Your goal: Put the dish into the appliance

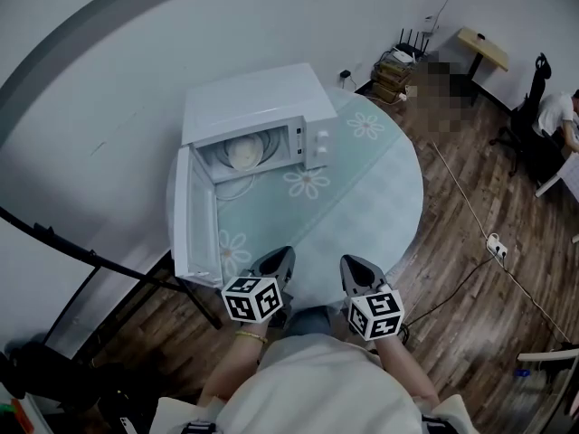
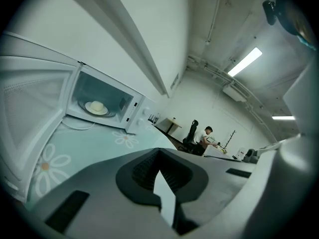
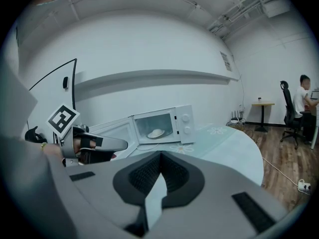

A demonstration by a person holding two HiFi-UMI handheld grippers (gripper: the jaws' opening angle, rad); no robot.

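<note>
Left tool (image 1: 286, 253), right tool (image 1: 349, 262) both pressed together, empty; dish (image 1: 242, 154) inside microwave (image 1: 253, 105), well apart ahead.

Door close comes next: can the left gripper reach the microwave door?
Probably yes: the open microwave door juts toward the left gripper, nothing stands between them, and its jaws are shut and empty.

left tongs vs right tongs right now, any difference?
Left tongs hover beside the open microwave door; right tongs sit farther from it, over the table. Left tongs angle rightward, right tongs leftward, so the tips converge. Shared: both shut, both empty, both well back from the dish inside the microwave.
</note>
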